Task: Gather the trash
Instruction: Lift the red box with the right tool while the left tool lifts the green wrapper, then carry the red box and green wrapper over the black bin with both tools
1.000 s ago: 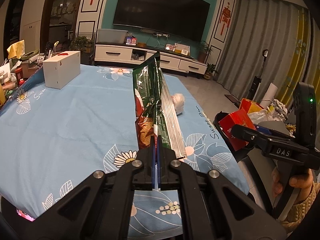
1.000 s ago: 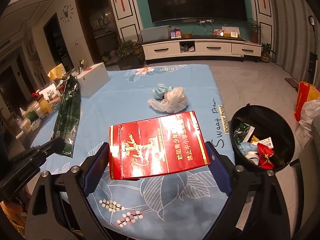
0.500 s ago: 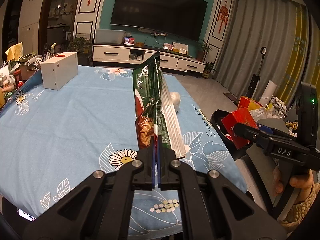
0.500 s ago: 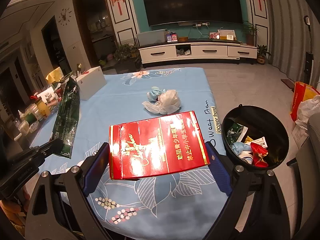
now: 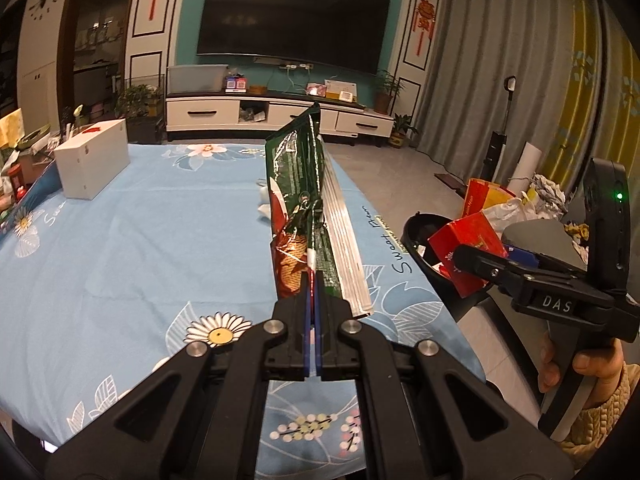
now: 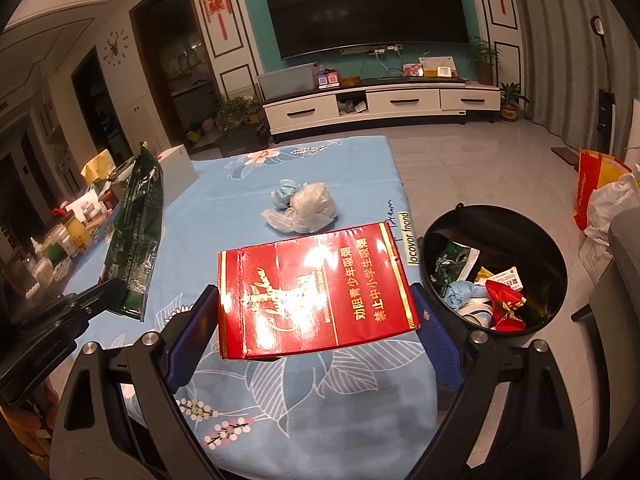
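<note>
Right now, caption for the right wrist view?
Right claw holds a red carton above the blue tablecloth, beside the black trash bin.

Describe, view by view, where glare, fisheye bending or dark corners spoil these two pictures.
Right wrist view: ceiling-light glare whitens the top face of the glossy red cardboard carton, the round black trash bin looks stretched, and the corners go black. Left wrist view: lamp reflections dot the large dark television screen; the grey curtains bow outward.
</note>
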Available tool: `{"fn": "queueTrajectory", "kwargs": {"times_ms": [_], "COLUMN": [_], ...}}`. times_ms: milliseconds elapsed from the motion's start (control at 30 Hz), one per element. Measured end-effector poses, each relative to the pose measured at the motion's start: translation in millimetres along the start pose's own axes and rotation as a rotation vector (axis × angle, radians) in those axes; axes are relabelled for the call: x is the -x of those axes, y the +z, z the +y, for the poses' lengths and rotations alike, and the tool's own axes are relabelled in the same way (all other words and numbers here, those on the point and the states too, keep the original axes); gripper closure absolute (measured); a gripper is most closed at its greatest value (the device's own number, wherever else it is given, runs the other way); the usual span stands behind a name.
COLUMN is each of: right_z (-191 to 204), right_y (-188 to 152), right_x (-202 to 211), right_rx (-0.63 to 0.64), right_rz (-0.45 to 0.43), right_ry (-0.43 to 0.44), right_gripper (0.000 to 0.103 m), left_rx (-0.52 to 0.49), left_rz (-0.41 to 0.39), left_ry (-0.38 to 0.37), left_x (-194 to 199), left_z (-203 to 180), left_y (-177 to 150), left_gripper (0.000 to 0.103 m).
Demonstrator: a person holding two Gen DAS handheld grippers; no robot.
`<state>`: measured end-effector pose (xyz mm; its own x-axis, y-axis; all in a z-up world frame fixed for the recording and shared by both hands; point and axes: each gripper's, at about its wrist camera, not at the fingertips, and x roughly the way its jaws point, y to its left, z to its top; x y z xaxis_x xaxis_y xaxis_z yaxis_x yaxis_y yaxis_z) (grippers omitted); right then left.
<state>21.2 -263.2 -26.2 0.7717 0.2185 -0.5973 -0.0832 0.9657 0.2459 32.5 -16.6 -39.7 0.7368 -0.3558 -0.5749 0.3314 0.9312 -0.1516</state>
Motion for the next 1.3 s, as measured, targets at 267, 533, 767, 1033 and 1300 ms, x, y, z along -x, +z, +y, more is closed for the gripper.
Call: {"fn": "queueTrajectory", "kwargs": {"times_ms": [267,533,767,1033,1300], "right_z": [-32.0,-69.8,-101.7,-133.7,-159.5], "right_y": [-1.6,-6.6,-10.2,-14.4,-10.7], "right_x": [0.7,5.3,8.1,4.4,-4.3], "right_rx": [-0.069,-0.155,-0.224,-0.283,-0.306], "right_rz": [-0.022,-0.048,-0.066,-0.073,-0.071], "right_ry": [-0.019,-0.068,-0.109,-0.138,-0.166], "right_gripper": [0.012,0.012,0.012,0.012,0.012], "left_rx": [-0.058,-0.126,-0.193,-0.260,-0.289], "left_rz": [0.017,0.050,0.091,0.138,0.171], "left_ry": [-0.026,-0.084,-0.127,-0.165,-0.189], "left_x": [-21.1,-52.9,-86.1,-128.4,-161.3], "left_z": [-28.9,-61.7,-97.4,-133.4,-155.0], "left_y": [12.8,27.8,35.6,44.8,50.8], "left_gripper": [0.101,0.101,0.101,0.101,0.100]}}
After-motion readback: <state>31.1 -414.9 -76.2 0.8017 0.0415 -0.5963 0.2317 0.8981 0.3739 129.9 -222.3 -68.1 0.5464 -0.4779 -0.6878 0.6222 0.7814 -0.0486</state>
